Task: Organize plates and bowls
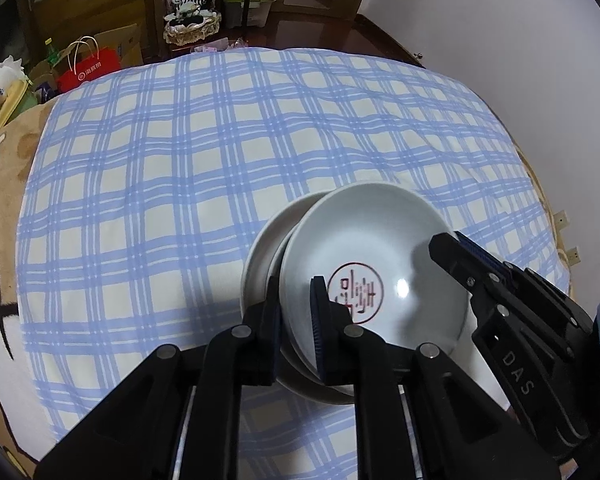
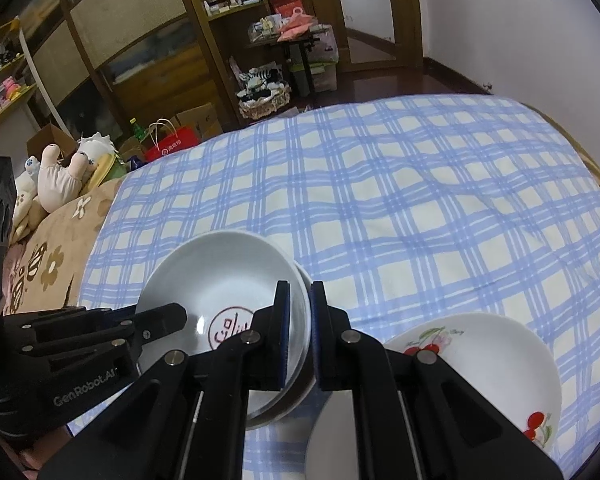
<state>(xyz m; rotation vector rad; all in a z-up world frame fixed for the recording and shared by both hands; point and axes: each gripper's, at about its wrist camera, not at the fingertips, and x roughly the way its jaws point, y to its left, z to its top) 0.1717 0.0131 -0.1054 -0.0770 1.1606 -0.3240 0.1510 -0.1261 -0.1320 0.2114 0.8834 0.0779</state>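
Note:
A white plate with a red seal mark (image 1: 380, 256) sits tilted on a second white plate (image 1: 268, 248) on the blue checked cloth. My left gripper (image 1: 296, 320) is shut on the near left rim of the marked plate. My right gripper (image 2: 300, 336) is shut on the right rim of the same marked plate (image 2: 220, 280); it enters the left wrist view from the right (image 1: 456, 256). A white plate with red cherries (image 2: 480, 368) lies to the right, under the right gripper's arm.
The blue checked cloth (image 2: 420, 200) covers a bed with a brown flowered blanket (image 2: 44, 272) on the left. Soft toys (image 2: 60, 176) lie at the bed's left edge. Bags, boxes and shelves stand on the floor beyond.

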